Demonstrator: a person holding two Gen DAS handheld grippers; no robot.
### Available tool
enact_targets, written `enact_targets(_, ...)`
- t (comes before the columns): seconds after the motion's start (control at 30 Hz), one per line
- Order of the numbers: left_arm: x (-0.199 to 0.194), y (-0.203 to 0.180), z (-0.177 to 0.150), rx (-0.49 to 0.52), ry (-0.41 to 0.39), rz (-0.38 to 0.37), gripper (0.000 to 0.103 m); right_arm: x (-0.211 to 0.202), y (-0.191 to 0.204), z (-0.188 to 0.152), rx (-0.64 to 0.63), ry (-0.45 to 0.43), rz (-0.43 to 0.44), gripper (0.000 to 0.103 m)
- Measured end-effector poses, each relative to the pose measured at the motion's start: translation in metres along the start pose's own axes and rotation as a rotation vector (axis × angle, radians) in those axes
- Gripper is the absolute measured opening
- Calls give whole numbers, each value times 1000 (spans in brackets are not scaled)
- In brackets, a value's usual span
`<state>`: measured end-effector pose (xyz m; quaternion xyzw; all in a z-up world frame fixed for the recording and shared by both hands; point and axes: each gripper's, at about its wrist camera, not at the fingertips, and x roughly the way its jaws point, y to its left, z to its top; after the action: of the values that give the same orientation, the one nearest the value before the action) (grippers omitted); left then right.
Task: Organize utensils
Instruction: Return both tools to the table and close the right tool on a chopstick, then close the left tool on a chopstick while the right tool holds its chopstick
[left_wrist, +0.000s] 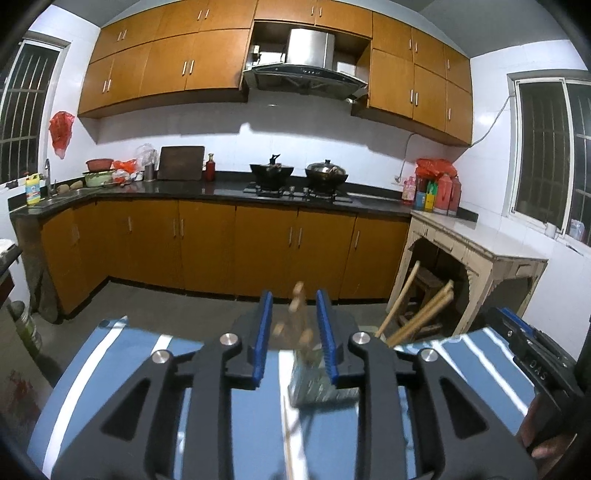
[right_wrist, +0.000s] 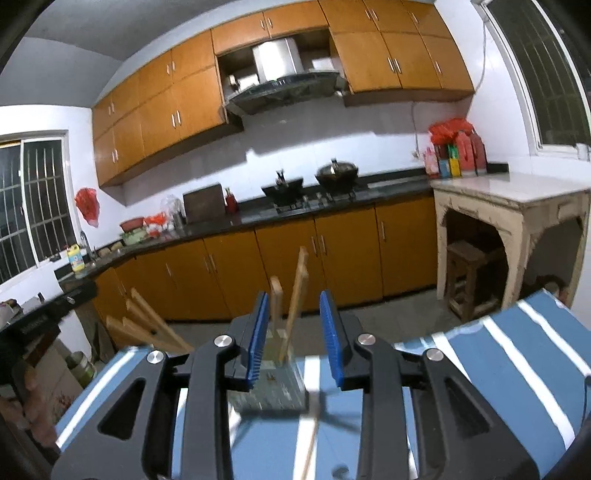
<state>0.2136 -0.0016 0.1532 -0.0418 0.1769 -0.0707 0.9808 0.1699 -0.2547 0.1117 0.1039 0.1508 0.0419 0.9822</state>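
In the left wrist view my left gripper (left_wrist: 294, 295) stands open, its blue pads apart. Through the gap I see a blurred greenish utensil holder (left_wrist: 317, 380) on the striped table, with wooden utensils (left_wrist: 297, 295) sticking up out of it, untouched by the pads. A thin chopstick (left_wrist: 290, 443) lies on the cloth under the gripper. In the right wrist view my right gripper (right_wrist: 294, 295) is open too, facing a small holder (right_wrist: 273, 395) with two upright wooden spatulas (right_wrist: 295, 295). Another chopstick (right_wrist: 312, 439) lies on the cloth there. The right gripper's body (left_wrist: 532, 354) shows at the right edge of the left view.
The table wears a blue cloth with white stripes (left_wrist: 110, 369) (right_wrist: 517, 350). More wooden handles (left_wrist: 417, 317) (right_wrist: 147, 325) stick up beside each gripper. Beyond the table are orange kitchen cabinets (left_wrist: 258, 243), a stove with two woks (left_wrist: 299, 173), and a pale side table (right_wrist: 517, 199). A hand (right_wrist: 37, 406) shows at the left edge.
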Motion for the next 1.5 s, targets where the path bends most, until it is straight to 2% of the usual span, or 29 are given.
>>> enact_targets(0.17, -12, 20, -52, -5, 70, 36, 28, 6, -10, -55, -22, 130, -46, 30)
enact_targets(0.33, 4, 32, -114, 40, 178, 103, 30, 26, -17, -114, 21, 292, -62, 30)
enact_targets(0.47, 22, 42, -153, 33, 283, 127, 29, 39, -13, -147, 49, 398, -39, 30)
enact_targets(0.6, 33, 45, -175, 30, 350, 123, 30, 44, -2, -166, 46, 469, -12, 30)
enact_targets(0.73, 40, 42, -182, 39, 387, 104, 30, 50, 13, -180, -22, 526, -20, 30)
enact_targets(0.8, 44, 38, -184, 42, 400, 93, 35, 55, 15, -187, -39, 558, -34, 30)
enact_targets(0.87, 46, 33, -184, 44, 410, 84, 35, 54, 16, -190, -64, 556, -49, 29)
enact_targets(0.97, 50, 25, -189, 52, 427, 74, 35, 53, 16, -191, -86, 554, -72, 9)
enact_targets(1.07, 55, 18, -193, 58, 447, 59, 35, 53, 5, -188, -59, 548, -94, 8)
enact_targets(1.27, 62, 7, -203, 63, 483, 41, 35, 57, -37, -176, 39, 528, -214, 7)
enact_targets(1.5, 72, -1, -215, 78, 525, 41, 34, 57, -51, -175, 51, 524, -232, 7)
